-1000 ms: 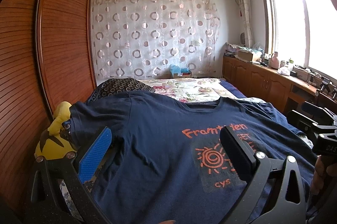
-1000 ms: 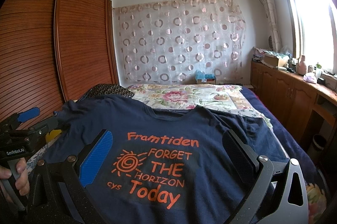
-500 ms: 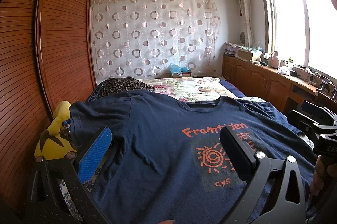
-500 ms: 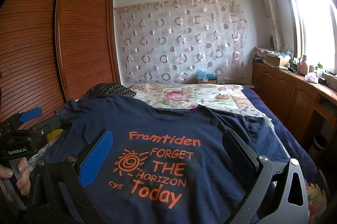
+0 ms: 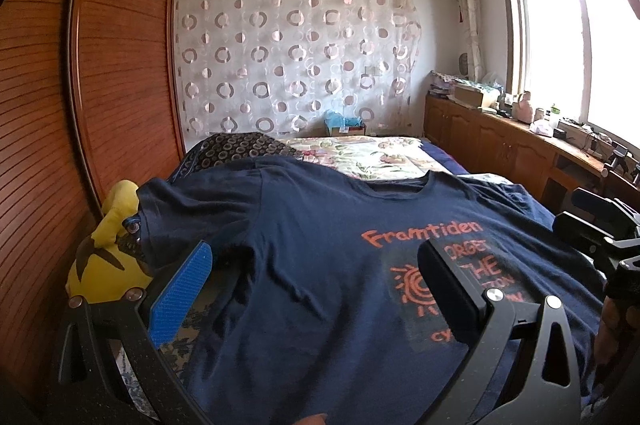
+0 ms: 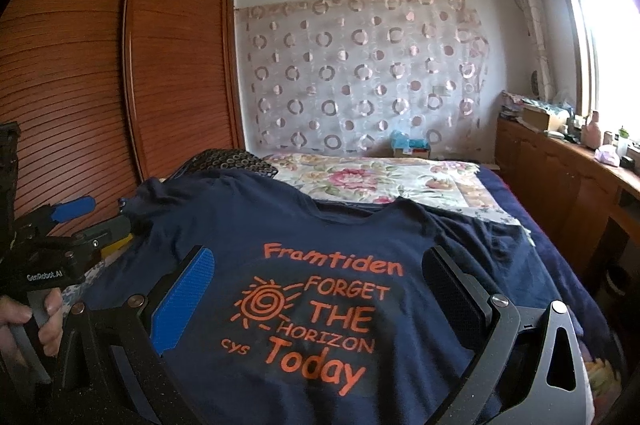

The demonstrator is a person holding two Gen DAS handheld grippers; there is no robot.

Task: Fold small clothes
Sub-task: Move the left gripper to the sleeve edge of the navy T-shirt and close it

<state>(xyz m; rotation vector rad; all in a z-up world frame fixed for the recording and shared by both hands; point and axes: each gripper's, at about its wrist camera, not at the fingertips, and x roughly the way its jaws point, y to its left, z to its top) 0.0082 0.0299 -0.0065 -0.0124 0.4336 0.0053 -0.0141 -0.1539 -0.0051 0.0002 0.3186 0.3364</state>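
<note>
Bed [image 6: 520, 193] carries navy T-shirt [image 6: 320, 225] flat, collar pointing away toward curtain; both tools gape wide, empty.

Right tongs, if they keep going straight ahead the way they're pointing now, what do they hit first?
Most likely the navy T-shirt. The open right tongs frame its orange print, and the cloth spreads across the bed ahead of them. Depth is unclear, so they might skim just above it.
</note>
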